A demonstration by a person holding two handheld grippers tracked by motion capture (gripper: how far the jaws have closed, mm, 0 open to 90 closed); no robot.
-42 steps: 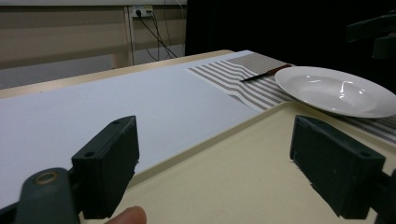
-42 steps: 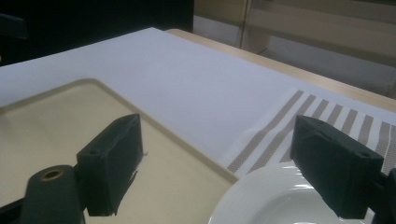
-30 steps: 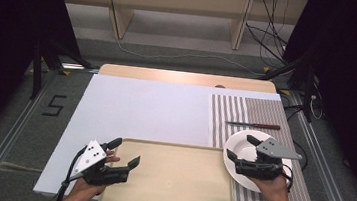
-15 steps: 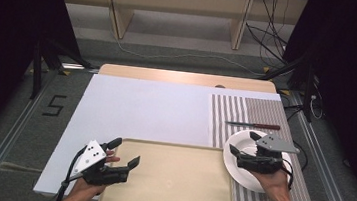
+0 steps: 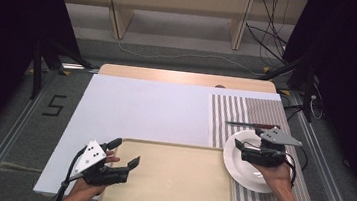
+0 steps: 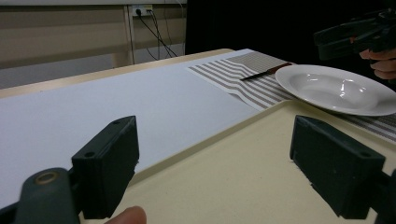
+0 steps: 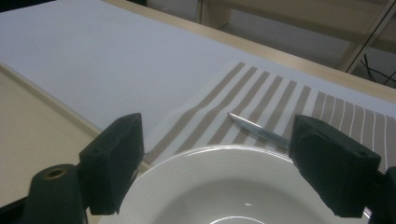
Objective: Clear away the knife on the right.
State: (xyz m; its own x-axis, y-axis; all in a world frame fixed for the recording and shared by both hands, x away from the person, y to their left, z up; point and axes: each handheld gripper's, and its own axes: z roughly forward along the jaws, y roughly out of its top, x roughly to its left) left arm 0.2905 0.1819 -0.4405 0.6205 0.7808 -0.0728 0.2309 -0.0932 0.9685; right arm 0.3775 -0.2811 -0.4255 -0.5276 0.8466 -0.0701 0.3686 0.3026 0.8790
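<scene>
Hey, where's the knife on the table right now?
In the high view the knife lies crosswise on the striped placemat at the table's right side, just beyond the far rim of the white plate, over which the right gripper hangs.

Toward 2 o'clock on the wooden table (image 5: 184, 77), a striped placemat (image 5: 227, 116), brown on white, with a knife (image 5: 252, 124) lying across its far part, blade toward 9 o'clock. From the centre out to 10 o'clock, a large white sheet (image 5: 150, 110), edge to edge with the placemat. Beyond 12 o'clock, a wooden shelf unit (image 5: 176, 5) and loose cables (image 5: 269, 34). Off the table at 9 o'clock, a black numeral 5 (image 5: 54, 105) on the floor.
</scene>
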